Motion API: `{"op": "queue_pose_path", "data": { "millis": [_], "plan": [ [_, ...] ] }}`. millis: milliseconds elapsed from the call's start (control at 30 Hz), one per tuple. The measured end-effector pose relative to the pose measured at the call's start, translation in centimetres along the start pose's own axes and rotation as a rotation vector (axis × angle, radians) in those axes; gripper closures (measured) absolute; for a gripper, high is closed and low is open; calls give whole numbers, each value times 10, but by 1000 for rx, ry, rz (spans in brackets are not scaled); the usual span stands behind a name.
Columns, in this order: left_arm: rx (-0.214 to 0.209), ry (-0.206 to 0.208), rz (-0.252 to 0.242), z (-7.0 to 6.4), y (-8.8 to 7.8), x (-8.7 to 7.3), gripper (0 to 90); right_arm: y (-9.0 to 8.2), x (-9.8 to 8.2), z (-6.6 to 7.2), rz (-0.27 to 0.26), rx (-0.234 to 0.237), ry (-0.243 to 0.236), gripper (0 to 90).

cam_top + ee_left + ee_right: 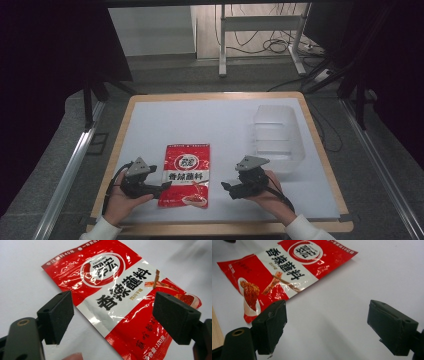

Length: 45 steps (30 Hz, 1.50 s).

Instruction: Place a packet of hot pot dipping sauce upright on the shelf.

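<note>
While its jaws stand spread with nothing between them, the left hand-held gripper (pixel 162 187) sits just beside the red seasoning packet (pixel 186 174). Right hand-held gripper (pixel 226 189), equally spread, rests near the packet's other side. Farther back on the white table (pixel 200 120) stands a clear plastic bin (pixel 277 137).

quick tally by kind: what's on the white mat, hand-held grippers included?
Red seasoning packet: 1
Clear plastic container: 1
Hand-held grippers: 2, left hand-held gripper and right hand-held gripper, both open and empty
Total: 4
</note>
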<state>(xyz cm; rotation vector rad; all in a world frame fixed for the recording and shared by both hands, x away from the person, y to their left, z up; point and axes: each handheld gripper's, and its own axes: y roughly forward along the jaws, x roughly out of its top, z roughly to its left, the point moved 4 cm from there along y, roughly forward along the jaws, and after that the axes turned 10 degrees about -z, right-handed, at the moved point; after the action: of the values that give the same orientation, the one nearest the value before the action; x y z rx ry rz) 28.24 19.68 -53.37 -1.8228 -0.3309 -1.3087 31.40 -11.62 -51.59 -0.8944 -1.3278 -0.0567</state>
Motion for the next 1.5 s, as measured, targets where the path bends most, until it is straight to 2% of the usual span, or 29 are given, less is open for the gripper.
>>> {"op": "queue_pose_path", "data": {
  "millis": [100,300,367,467,567,633,767,800,967,1100,1200,1267,1500],
  "plan": [
    [-6,-2,-12,-1,-1,-1,211,-1,-1,-2,2,-1,-3,183],
    [-11,14,-24,0,-3,-3,214,-4,3,-4,10,-11,-11,186],
    [-18,5,-19,0,-2,-5,214,-5,5,-3,26,-10,-17,183],
    [-21,-10,-7,-1,-1,-10,215,-7,14,-3,22,-3,-9,184],
    [-23,-8,13,-2,-2,-14,215,-5,22,-4,27,12,-9,187],
    [-16,5,24,-5,-5,-16,215,0,34,-5,28,21,-41,187],
    [-10,2,22,-4,-4,-15,214,9,43,-13,32,24,-24,188],
    [-9,8,28,-4,-2,-15,212,17,49,-18,40,19,-10,190],
    [-11,20,44,-5,3,-16,207,31,60,-20,66,26,-31,194],
    [-10,28,41,-5,4,-15,206,47,75,-19,103,70,-55,220],
    [-15,21,27,-6,4,-12,206,53,78,-21,121,72,-52,222],
    [-15,24,26,-6,5,-12,206,62,79,-25,160,86,-53,222],
    [-19,23,36,-6,7,-13,206,75,79,-30,187,93,-49,230]
  ]
}}
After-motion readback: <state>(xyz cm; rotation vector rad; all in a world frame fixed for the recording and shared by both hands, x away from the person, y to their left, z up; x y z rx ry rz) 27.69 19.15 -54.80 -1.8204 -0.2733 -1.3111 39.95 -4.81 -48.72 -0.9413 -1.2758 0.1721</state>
